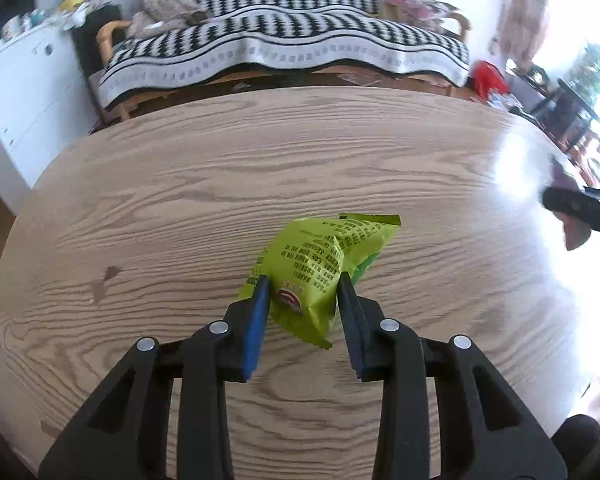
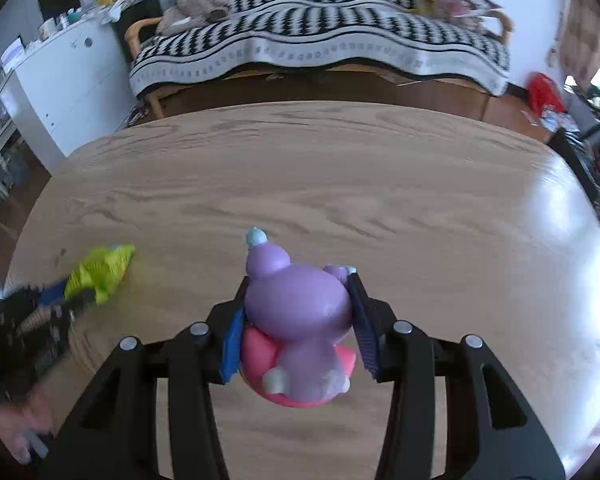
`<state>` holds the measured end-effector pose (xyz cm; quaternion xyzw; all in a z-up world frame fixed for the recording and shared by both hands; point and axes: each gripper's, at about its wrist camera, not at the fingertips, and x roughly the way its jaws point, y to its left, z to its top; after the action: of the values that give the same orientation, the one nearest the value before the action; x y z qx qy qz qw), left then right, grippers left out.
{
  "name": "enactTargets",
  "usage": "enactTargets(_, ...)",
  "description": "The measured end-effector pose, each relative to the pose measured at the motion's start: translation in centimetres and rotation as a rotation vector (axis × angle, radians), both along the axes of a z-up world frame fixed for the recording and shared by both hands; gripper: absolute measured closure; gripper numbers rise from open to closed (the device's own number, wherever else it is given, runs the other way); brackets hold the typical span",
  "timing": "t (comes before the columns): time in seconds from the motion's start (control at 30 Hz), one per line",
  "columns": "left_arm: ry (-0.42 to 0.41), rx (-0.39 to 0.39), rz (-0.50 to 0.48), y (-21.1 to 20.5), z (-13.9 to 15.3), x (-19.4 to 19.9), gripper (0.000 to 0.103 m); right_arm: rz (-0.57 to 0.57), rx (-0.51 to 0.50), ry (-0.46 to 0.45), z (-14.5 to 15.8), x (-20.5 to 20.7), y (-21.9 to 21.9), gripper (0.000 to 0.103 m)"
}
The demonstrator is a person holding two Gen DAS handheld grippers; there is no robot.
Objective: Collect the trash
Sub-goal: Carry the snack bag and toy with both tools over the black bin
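Left wrist view. Left gripper [image 1: 304, 280] — black frame, blue pads — clenched on crinkled lime-green foil snack wrapper [image 1: 320, 264], both pads pressed against wrapper's near half. Wrapper printed with dark text and a red-and-white logo; far end sticking out forward beyond fingertips, near end hanging between fingers, above pale wood-grain table [image 1: 220, 184]. Whether wrapper touches tabletop: cannot tell. Small dark stain [image 1: 104, 280] on table, left of gripper. Right gripper, black, partly visible at right edge [image 1: 580, 208], blurred, with a glimpse of something pink-purple beside it. Beyond table: black-and-white zigzag-patterned blanket [image 1: 284, 36] draped over wooden-framed sofa; white cabinet [image 1: 28, 84] at left with cluttered top; red bag [image 1: 488, 76] on floor at right.

Right wrist view. Right gripper [image 2: 298, 280] grasping glossy lilac plastic animal figurine [image 2: 296, 312], pads tight on both sides of its rounded body. Figurine seen from behind: pink base, small white feet, ears pointing forward, pale blue knob at top. Held over same table [image 2: 340, 176]. Left gripper [image 2: 56, 304] at left edge, motion-blurred, green wrapper [image 2: 100, 268] in its fingers, well apart from figurine. Same blanket [image 2: 320, 32], cabinet [image 2: 72, 80] and red bag [image 2: 544, 88] in background.
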<state>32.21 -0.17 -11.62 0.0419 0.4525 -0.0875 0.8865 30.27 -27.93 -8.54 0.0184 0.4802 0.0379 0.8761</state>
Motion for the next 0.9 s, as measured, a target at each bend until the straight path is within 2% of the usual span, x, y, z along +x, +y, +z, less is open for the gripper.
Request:
enactTargets(0.2,0.006,-0.005,-0.064,-4.4,0.2,-1.5,0.072,-0.11,-0.008,-0.018,1.5,-8.6,-9.7,0.057)
enactTargets(0.3,0.018,-0.04,-0.113,-7.8,0.6,-2.7,0.073,-0.171,-0.001,-0.025,1.9,-12.3,-14.1,0.057)
enactTargets(0.43,0.03,-0.048,-0.17,-12.8,0.5,-3.6,0.079,-0.266,0.002,-0.021,1.6,-17.0,-19.9,0.057)
enactTargets(0.57,0.026,-0.048,-0.235,-18.0,0.6,-4.8,0.08,-0.36,0.024,-0.022,1.1,-21.4,-25.4,0.057)
enactTargets(0.73,0.039,-0.039,-0.286,-22.9,0.4,-5.8,0.084,-0.428,0.042,-0.024,0.4,-25.8,-29.7,0.057)
enactTargets(0.9,0.028,-0.049,-0.354,-27.5,1.6,-7.5,0.086,-0.483,0.063,-0.026,-0.3,-29.2,-33.0,0.057)
